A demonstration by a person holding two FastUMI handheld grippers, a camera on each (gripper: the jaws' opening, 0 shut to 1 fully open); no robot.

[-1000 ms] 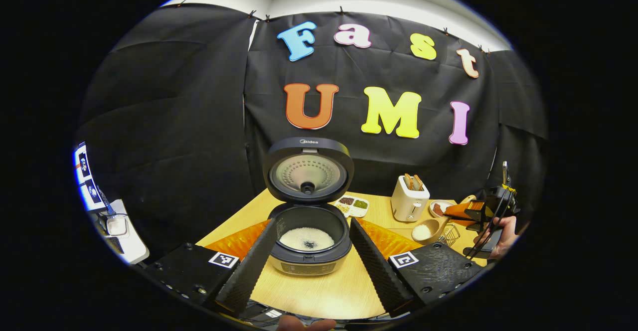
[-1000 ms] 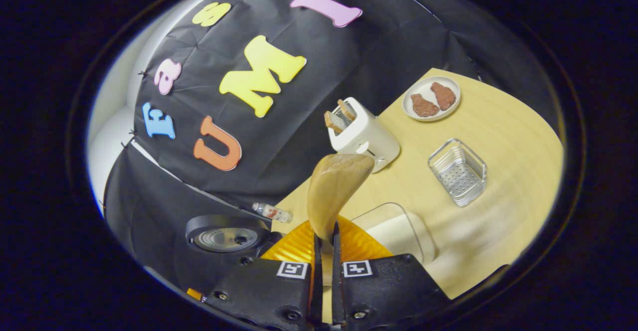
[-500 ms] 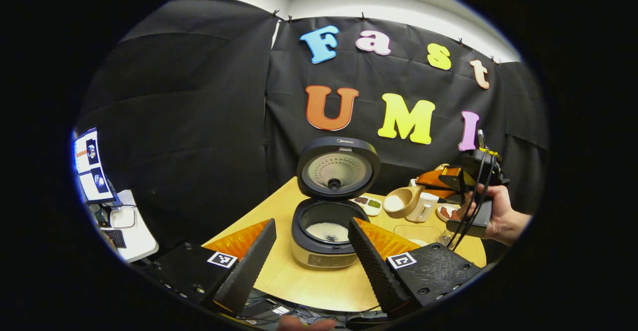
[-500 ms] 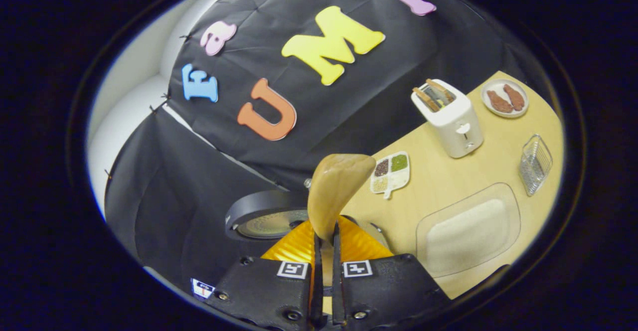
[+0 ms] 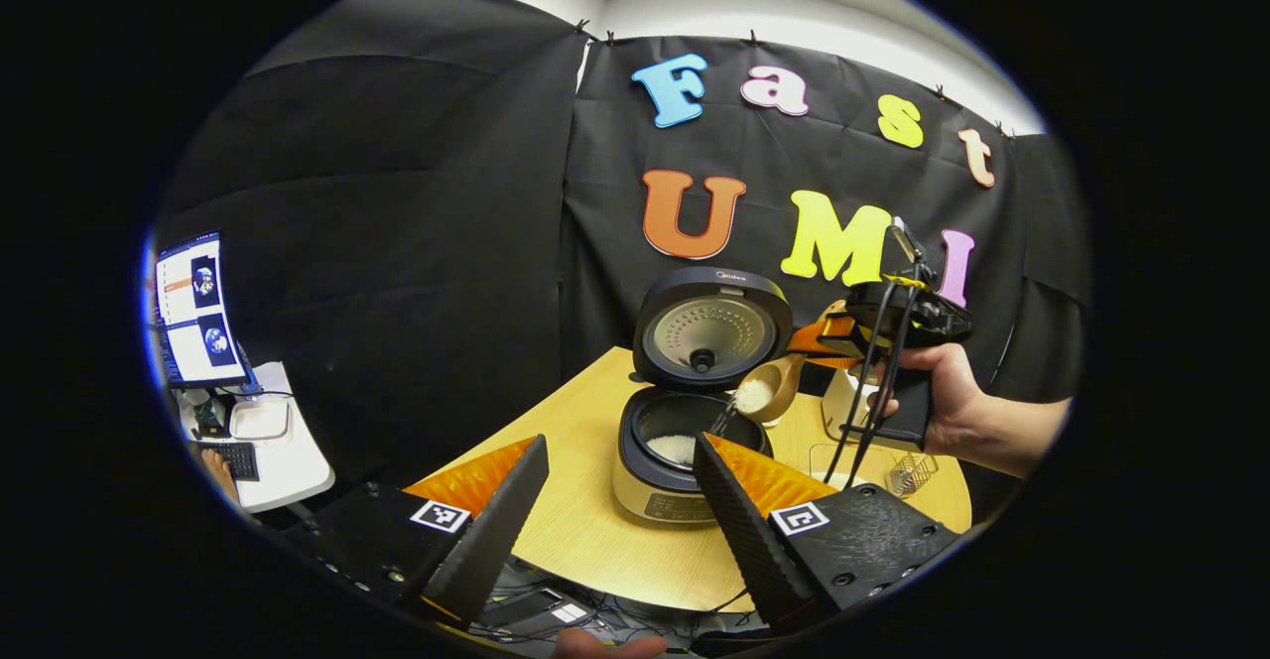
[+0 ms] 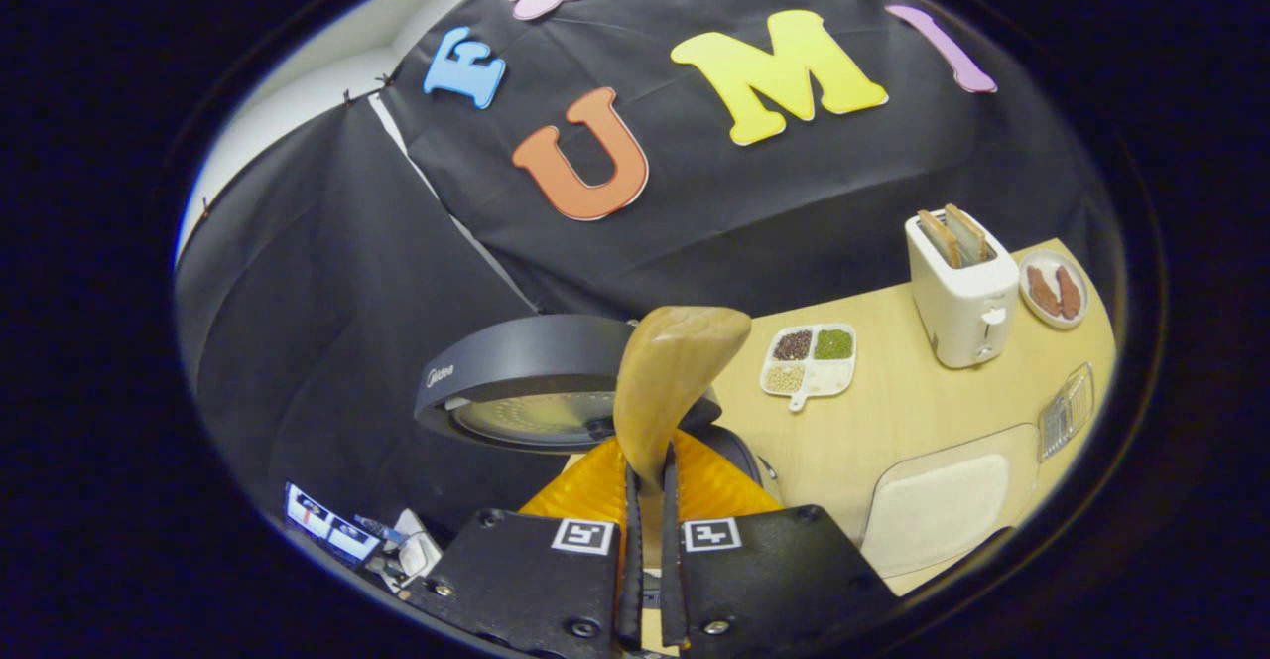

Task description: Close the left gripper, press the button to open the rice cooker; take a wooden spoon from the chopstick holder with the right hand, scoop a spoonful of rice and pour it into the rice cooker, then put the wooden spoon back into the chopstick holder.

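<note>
The rice cooker stands open on the wooden table, lid upright, white rice in the pot. A wooden spoon loaded with rice hangs tilted over the pot's right rim, and grains fall from it. A hand holds my right gripper shut on the spoon's handle. In the right gripper view the spoon rises from between the closed fingers of my right gripper, above the cooker lid. My left gripper stays open in front of the cooker, holding nothing.
Right of the cooker sit a glass dish of rice, the wire chopstick holder, a white toaster, a divided dish of beans and a plate of meat. A monitor stands far left.
My right gripper carried the loaded spoon leftward from the rice dish to above the cooker and tilted it. My left gripper drew back, so the cooker looks smaller and farther right.
</note>
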